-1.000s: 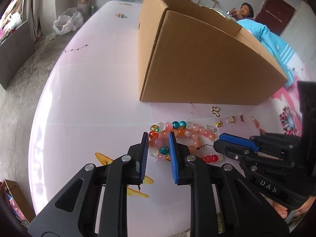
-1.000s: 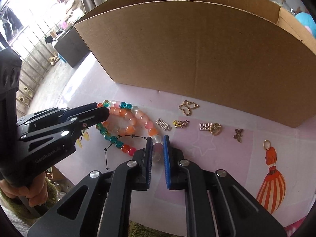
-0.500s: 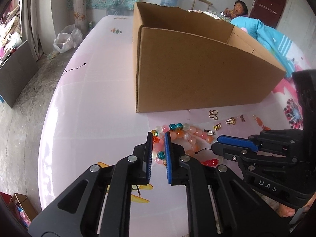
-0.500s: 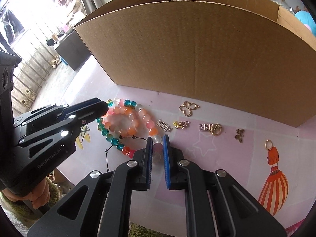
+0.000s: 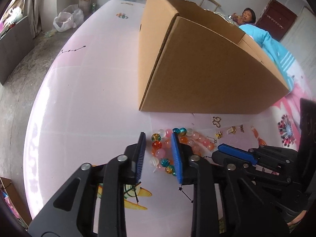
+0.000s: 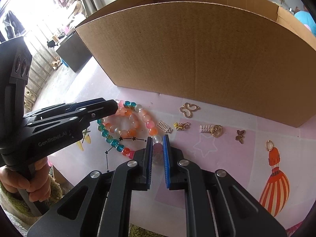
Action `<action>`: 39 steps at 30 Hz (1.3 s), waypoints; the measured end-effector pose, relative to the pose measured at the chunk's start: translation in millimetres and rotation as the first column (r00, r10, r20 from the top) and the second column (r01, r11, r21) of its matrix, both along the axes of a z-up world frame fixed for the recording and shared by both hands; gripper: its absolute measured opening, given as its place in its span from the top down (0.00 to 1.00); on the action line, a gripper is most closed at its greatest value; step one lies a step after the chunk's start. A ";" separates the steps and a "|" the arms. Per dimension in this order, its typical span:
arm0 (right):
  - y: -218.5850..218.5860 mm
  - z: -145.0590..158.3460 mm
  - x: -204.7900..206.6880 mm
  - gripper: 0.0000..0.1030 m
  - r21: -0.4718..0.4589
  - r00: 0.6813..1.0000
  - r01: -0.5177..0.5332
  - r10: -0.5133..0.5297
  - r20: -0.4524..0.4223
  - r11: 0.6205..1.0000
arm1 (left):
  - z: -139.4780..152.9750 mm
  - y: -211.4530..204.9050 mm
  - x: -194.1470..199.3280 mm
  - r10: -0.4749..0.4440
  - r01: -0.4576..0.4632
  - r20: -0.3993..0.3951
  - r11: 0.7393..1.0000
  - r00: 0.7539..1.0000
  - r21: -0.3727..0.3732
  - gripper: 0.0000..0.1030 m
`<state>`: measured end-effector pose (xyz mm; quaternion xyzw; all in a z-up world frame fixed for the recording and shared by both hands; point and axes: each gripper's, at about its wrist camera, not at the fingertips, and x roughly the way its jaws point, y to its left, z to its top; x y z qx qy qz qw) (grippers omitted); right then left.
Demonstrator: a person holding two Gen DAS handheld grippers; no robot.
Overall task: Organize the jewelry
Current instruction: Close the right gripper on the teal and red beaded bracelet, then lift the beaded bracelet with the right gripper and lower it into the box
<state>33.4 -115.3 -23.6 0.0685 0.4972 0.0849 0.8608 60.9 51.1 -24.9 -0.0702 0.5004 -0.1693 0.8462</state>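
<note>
The bead bracelets [image 6: 126,128] lie tangled on the pink table [image 5: 83,98], at six o'clock from the cardboard box [image 6: 197,55]: glossy round beads in orange, pale pink, milky white and glittery teal. The left gripper [image 5: 159,152] has just been opening; its jaws stand apart around several beads without pressing them. The right gripper [image 6: 157,148] is nearly closed, pinching a whitish bead. Small gold charms [image 6: 189,109] lie at three o'clock from the bracelets.

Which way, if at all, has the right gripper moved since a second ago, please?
No. In its own view the cardboard box and butterfly charm sit where they did; the right gripper, shut on the bead bracelet, kept its place.
</note>
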 end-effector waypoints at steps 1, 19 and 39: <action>0.3 -0.1 0.0 0.90 0.000 1.000 0.000 0.000 0.002 1.000 | 0.5 -1.4 -0.3 -0.001 0.001 0.006 1.000 1.000 -0.005 0.88; -20.2 12.9 -21.7 0.90 0.064 0.999 0.018 -0.022 0.050 0.998 | 40.5 -23.1 -43.2 -0.076 0.061 0.174 0.994 0.982 0.090 0.92; -53.9 134.4 -30.2 0.90 0.128 0.946 -0.061 0.016 0.324 0.990 | 156.0 -47.8 -32.6 -0.147 0.156 0.391 0.988 0.908 0.009 0.92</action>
